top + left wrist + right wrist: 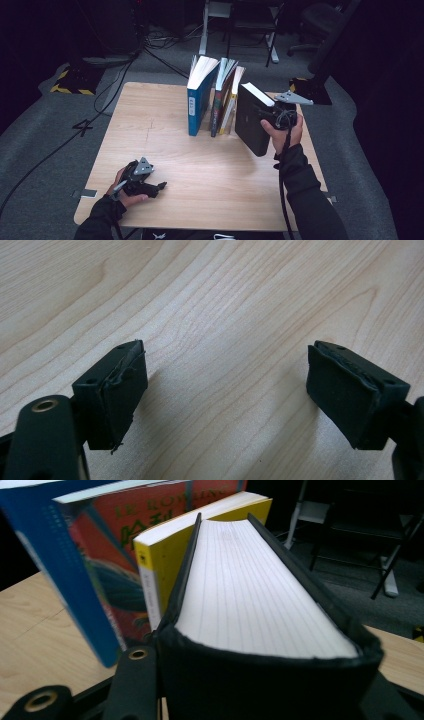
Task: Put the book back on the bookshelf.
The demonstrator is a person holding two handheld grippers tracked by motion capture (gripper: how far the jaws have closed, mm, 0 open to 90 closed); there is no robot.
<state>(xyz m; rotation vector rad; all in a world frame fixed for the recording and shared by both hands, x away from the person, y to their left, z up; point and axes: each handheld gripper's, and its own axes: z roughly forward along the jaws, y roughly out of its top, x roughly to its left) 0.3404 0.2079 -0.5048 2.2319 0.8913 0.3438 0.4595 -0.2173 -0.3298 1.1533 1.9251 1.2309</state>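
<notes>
The black book (251, 122) is grasped by the right gripper (272, 116), right of centre; alignment beside the yellow book (165, 555) is judged next. The left gripper (225, 400) is released, idle.

Light wooden table (165, 130): blue book (198, 105), red book (220, 100), yellow book (231, 102) standing at far edge.

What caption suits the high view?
Right tongs grip a black book beside three standing books; left tongs rest open.

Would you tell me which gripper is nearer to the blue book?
Right. The right gripper holds the black book just beyond the blue book; the left gripper rests open at the table's near edge.
</notes>
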